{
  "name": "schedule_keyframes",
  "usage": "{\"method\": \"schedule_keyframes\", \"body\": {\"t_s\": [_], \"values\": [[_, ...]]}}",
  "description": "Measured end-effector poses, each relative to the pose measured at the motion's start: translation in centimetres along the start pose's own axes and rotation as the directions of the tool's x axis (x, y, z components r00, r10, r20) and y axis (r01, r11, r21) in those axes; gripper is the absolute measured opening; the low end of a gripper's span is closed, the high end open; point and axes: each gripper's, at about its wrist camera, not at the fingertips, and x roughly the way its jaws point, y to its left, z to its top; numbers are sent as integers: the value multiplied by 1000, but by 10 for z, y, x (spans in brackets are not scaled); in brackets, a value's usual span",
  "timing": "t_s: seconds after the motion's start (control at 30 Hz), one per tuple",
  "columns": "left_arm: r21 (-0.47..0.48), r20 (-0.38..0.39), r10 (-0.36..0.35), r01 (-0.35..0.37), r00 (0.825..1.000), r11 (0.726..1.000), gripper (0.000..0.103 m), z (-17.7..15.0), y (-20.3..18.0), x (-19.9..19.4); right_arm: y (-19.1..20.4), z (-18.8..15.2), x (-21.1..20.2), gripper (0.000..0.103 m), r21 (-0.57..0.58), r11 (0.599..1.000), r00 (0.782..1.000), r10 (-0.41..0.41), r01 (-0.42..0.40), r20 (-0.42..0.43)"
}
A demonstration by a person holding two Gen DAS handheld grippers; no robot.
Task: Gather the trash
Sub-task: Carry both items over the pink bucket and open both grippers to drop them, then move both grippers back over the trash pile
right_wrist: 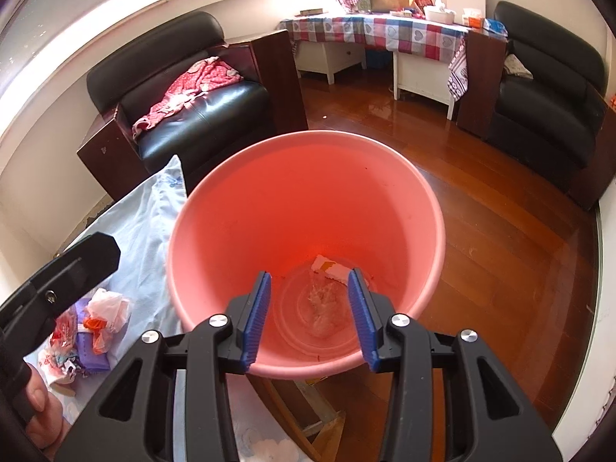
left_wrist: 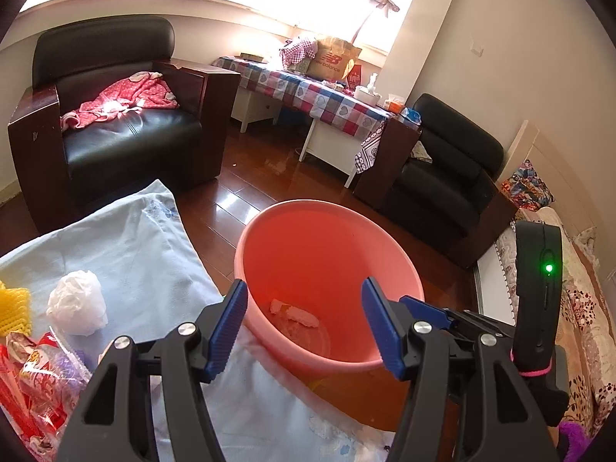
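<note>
Left wrist view: only here I see the crumpled white tissue (left_wrist: 78,302), yellow mesh (left_wrist: 13,310) and red wrappers (left_wrist: 34,381) on the pale blue cloth (left_wrist: 146,238), left of the pink basin (left_wrist: 331,231).
Right wrist view: only here I look straight down into the basin (right_wrist: 308,192); plastic bags and wrappers (right_wrist: 96,323) lie on the cloth beside it.
Basin contents: a white-and-orange packet (right_wrist: 327,267) and a clear crumpled scrap (right_wrist: 323,300) at the bottom.
My left gripper (left_wrist: 304,325): fingers spread, holding nothing, at the basin's near rim.
My right gripper (right_wrist: 310,317): fingers spread, empty, above the basin.
</note>
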Motion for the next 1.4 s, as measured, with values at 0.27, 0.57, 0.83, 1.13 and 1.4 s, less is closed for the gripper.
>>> {"method": "schedule_keyframes", "body": {"t_s": [0.27,0.57,0.83,1.13,1.4], "values": [[13,34,72,-73,997,997,60,-20,-1,-44,27,-18,-26,42,-93,994,997,54,-49,47],[67,53,184,-187,982,980,60,-56,9,-88,65,-39,-30,42,-173,975,990,140,-136,11],[47,76,276,-279,958,959,60,-92,38,-133,102,-64,-25,42,-248,945,977,205,-214,-60],[-90,24,417,-414,908,906,60,-137,94,-175,127,-81,-21,42,-301,907,956,272,-293,-108],[-296,-52,431,-426,901,855,60,-156,145,-186,140,-88,-16,42,-320,885,941,306,-338,-147]]}}
